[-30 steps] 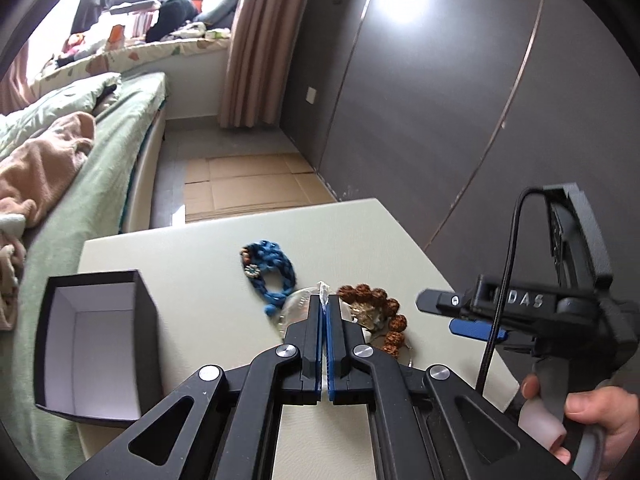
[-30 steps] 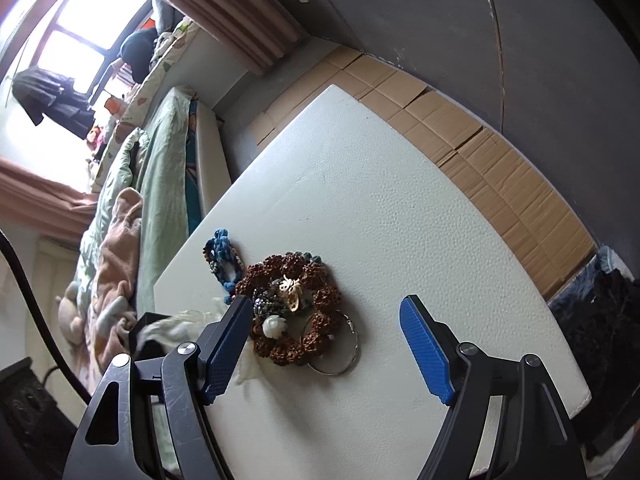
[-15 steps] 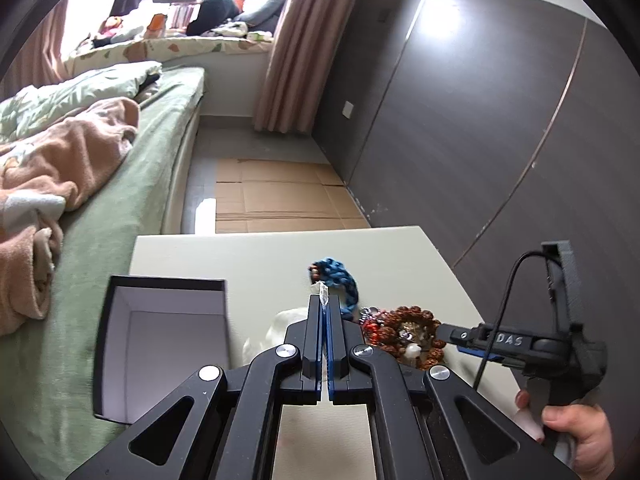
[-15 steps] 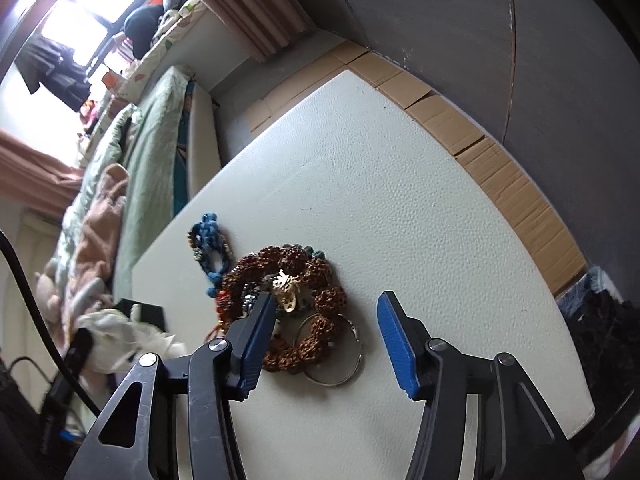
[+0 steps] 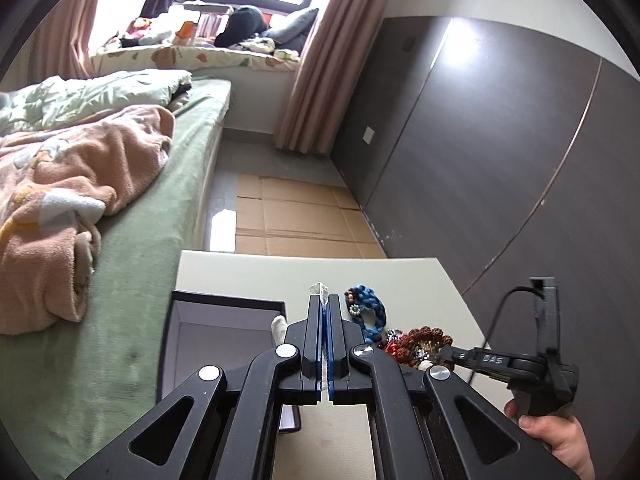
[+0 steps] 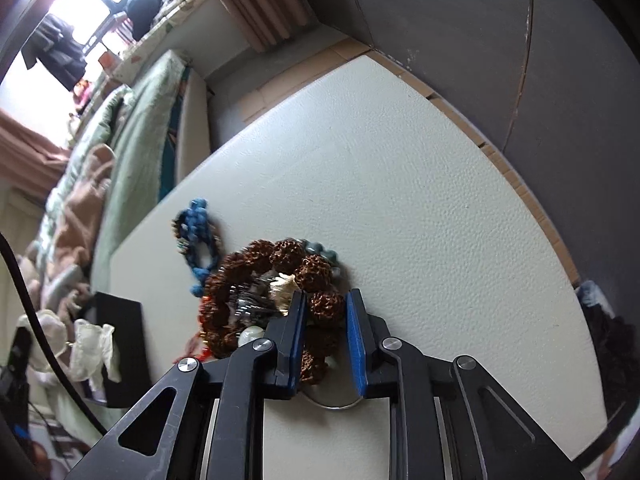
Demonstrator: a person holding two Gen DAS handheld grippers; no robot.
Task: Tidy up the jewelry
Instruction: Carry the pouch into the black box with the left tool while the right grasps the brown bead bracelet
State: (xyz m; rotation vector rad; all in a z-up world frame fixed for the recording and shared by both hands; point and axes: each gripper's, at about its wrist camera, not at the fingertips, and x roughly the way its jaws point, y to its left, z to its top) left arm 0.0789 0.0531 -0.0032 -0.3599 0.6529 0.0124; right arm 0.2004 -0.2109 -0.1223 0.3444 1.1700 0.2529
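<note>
My left gripper is shut on a small white cloth pouch, held above the table next to the open black box; the pouch also hangs in the right wrist view. My right gripper has its jaws close around a bead of the brown seed-bead bracelet, which lies on the white table in a pile with a metal ring and small trinkets. A blue braided bracelet lies just left of the pile, also in the left wrist view.
A bed with green sheet and peach blanket runs along the table's left side. A dark wardrobe wall stands to the right. Cardboard covers the floor beyond the table's far edge.
My left gripper has lifted and swung left with the pouch toward the black box. My right gripper has moved down onto the brown bracelet and its jaws have narrowed around a bead.
</note>
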